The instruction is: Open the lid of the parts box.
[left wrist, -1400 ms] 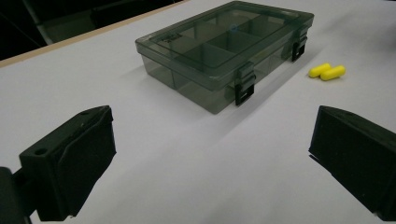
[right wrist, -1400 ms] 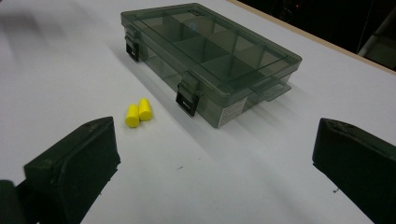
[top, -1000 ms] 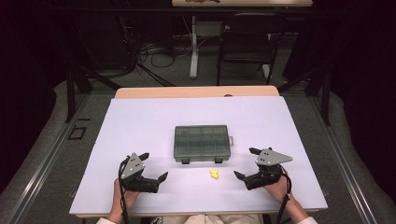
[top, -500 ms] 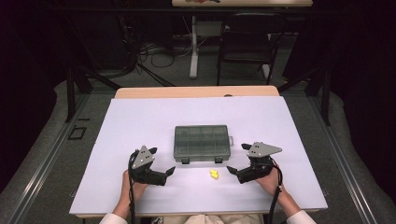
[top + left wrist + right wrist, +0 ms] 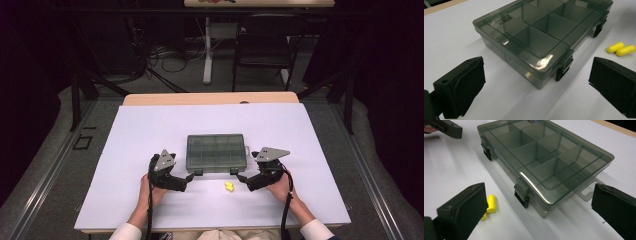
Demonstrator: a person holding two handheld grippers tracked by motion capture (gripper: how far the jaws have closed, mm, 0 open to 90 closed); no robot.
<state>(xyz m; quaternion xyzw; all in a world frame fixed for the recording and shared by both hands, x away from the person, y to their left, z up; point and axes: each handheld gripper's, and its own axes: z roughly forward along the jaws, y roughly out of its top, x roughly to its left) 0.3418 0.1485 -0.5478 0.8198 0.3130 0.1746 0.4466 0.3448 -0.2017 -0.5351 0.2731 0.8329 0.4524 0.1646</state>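
Observation:
A smoky grey clear compartment box (image 5: 216,152) lies shut on the white table (image 5: 150,130), its two black latches facing me. Two yellow foam plugs (image 5: 229,187) lie side by side just in front of it. My left gripper (image 5: 187,172) is open at the box's front left corner. In the left gripper view the jaws (image 5: 536,75) stand wide on either side of the near latch (image 5: 564,66), with the plugs (image 5: 620,48) off to the right. My right gripper (image 5: 246,175) is open at the front right corner. Its view (image 5: 540,206) frames the box (image 5: 544,152), a latch (image 5: 522,192) and a plug (image 5: 491,205).
Bare white table runs to the left, right and far side of the box. A wooden strip (image 5: 210,98) edges the table's far side. Beyond it are a chair (image 5: 262,50), cables on the floor and a table leg (image 5: 206,55).
Both grippers have moved forward and inward from the near edge, and their jaws now sit at the box's front corners. The box and the plugs have not moved.

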